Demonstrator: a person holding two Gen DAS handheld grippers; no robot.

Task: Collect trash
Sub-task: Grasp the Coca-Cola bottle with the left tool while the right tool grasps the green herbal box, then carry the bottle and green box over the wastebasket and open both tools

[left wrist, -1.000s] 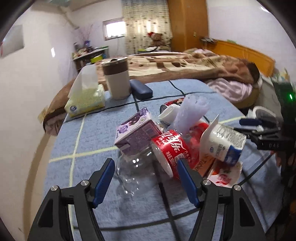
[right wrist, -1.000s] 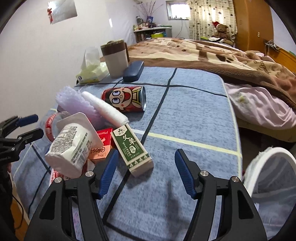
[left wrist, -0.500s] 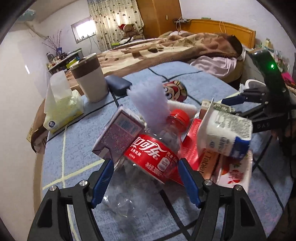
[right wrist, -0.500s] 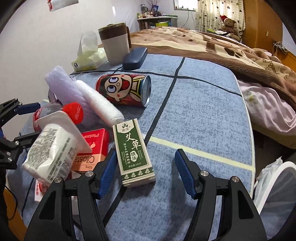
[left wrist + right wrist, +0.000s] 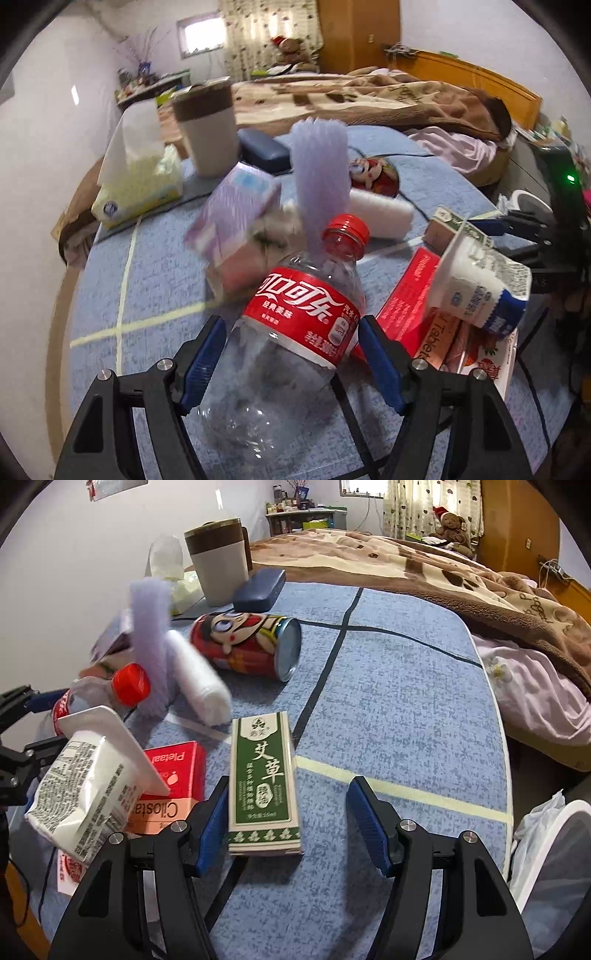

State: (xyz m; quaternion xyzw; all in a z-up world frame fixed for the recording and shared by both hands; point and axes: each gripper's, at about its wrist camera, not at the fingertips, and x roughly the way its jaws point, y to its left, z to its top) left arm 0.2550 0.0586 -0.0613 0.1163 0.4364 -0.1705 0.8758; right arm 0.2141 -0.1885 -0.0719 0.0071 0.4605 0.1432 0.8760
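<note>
Blue cloth with dark and pale lines (image 5: pixel 399 709) is covering the table, which is standing in a bedroom beside a bed with a brown blanket (image 5: pixel 424 568). Trash is lying in a loose heap on the cloth. From the left wrist view, the left gripper (image 5: pixel 291 354) is straddling a clear cola bottle (image 5: pixel 295 332) with a red label and red cap; the bottle is sitting between the blue pads, the right pad looking to be right against the label and the left one a little clear, and the jaws are opening. A purple carton (image 5: pixel 232 221), blurred, is leaning just behind the bottle, and a lilac foam strip (image 5: pixel 325 173) is sticking up beside the cap. From the right wrist view, the right gripper (image 5: pixel 291 823) is standing with its jaws apart around the near end of a green box (image 5: pixel 264 786), which is lying flat on the cloth; its left pad is just beside the box edge, while the right pad is standing well clear. To the left, a white milk carton (image 5: pixel 85 790) is resting on a red box (image 5: pixel 177 771). Farther back, a red cartoon can (image 5: pixel 247 646) is lying on its side near a white foam roll (image 5: pixel 199 683). Behind these, a lidded cup (image 5: pixel 219 565), a dark case (image 5: pixel 260 589) and a tissue pack (image 5: pixel 136 184) are sitting. At the table's right edge, a white bin with a bag (image 5: pixel 554 849) is showing.
</note>
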